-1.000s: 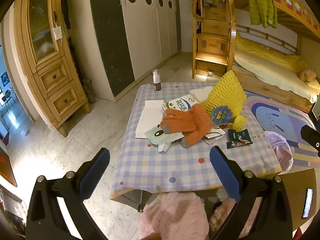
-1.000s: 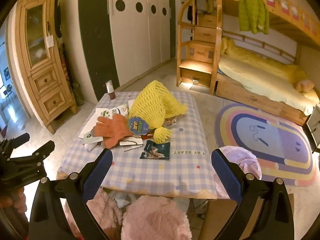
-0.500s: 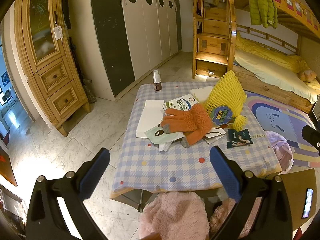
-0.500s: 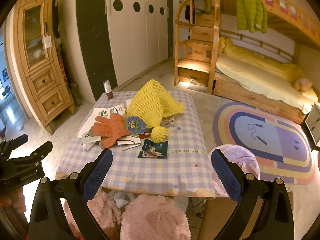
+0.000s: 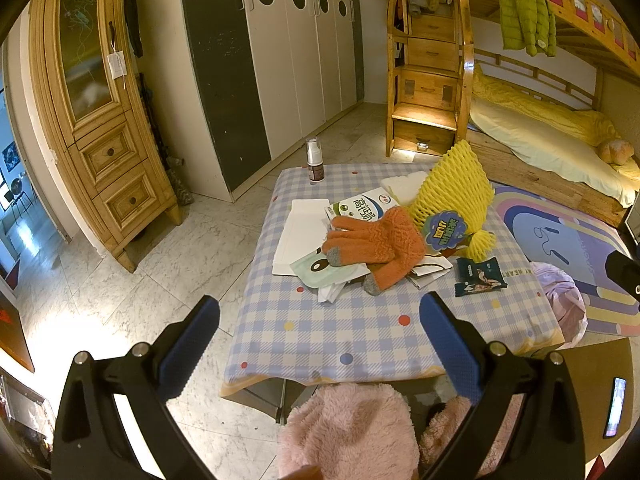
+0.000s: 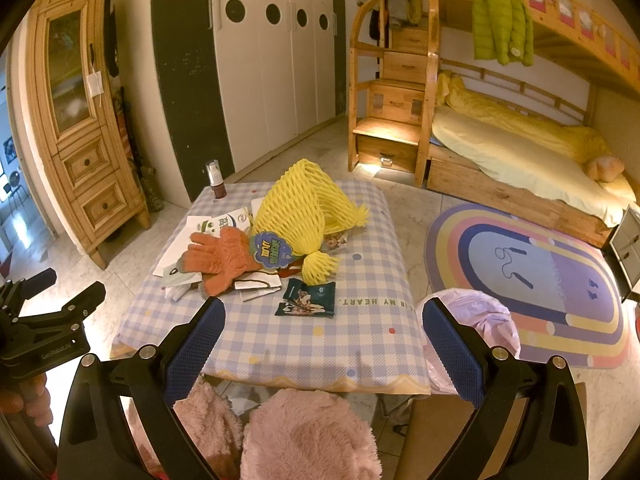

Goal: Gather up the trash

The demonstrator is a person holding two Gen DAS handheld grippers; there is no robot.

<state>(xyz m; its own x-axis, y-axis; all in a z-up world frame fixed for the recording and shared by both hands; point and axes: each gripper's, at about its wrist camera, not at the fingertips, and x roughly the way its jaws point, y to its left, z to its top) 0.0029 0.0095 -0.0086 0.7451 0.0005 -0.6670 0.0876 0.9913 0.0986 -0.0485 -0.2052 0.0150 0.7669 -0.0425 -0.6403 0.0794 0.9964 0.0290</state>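
The left gripper (image 5: 320, 344) and the right gripper (image 6: 324, 346) hover short of the table (image 6: 360, 344), each with blue-padded fingers spread wide and empty. On the checked cloth printed "IN MY HEART." lies the trash: a dark snack wrapper (image 6: 307, 299) nearest the right gripper, a yellow foam net (image 6: 304, 208) with a blue tag (image 6: 271, 252), and a milk carton (image 5: 362, 208) with Chinese writing under an orange glove (image 5: 376, 242). The left gripper's body, seen from the right, reads "GenRobot.AI".
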